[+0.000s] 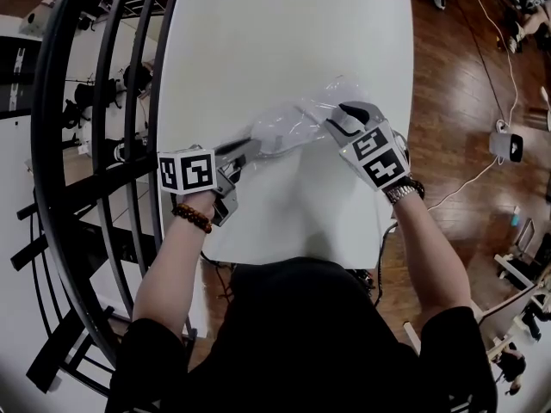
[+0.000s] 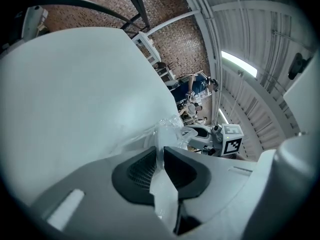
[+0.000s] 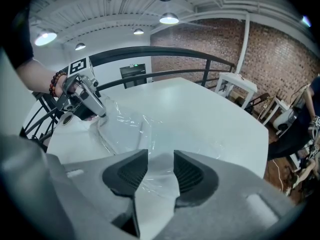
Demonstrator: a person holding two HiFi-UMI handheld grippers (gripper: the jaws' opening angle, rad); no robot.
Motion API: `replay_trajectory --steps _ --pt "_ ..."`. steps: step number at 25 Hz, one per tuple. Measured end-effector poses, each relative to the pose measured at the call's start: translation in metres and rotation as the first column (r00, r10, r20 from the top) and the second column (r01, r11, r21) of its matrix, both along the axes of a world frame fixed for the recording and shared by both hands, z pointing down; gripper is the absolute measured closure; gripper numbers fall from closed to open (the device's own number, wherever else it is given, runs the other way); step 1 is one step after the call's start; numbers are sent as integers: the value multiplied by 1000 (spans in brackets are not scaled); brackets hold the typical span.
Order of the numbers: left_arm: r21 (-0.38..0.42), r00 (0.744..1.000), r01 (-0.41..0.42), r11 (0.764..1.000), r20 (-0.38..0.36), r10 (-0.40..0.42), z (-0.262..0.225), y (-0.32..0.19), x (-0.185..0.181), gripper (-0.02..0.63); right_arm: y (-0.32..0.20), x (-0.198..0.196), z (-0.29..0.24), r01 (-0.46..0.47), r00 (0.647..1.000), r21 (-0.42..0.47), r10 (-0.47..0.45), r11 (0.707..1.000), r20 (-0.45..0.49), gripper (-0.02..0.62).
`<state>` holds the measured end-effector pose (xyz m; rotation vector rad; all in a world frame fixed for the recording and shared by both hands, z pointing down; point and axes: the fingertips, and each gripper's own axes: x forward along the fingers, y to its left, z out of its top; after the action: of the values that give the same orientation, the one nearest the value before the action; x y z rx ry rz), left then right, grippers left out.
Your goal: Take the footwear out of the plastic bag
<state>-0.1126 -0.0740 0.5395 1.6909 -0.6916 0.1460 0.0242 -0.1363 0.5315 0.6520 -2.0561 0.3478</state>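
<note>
The white desk (image 1: 284, 41), square with rounded corners, stood on a wooden floor (image 1: 456, 101). A clear, crumpled plastic bag (image 1: 297, 126) lay on it, nearer the near edge than the far, stretched left to right. A pale shape possibly showed inside, blurred by glare.

A white square bench (image 1: 284, 24) lies under the left tool (image 1: 252, 151), a black curved metal railing (image 1: 52, 144) left of it, brown wooden floor (image 1: 456, 101) right.
</note>
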Motion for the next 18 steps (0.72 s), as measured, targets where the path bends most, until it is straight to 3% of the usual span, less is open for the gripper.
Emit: replay_trajectory --steps 10,16,18 --pt "-9 999 33 999 -39 -34 -3 1 -9 532 -3 10 -2 -18 1000 1 18 1000 -13 443" --pt "-10 999 54 999 -6 -54 4 0 -20 541 -2 15 -1 -27 1000 -4 27 1000 -16 443" --pt "-5 999 39 999 19 -39 5 -4 -14 512 -2 18 -1 -23 1000 -4 23 1000 -15 443"
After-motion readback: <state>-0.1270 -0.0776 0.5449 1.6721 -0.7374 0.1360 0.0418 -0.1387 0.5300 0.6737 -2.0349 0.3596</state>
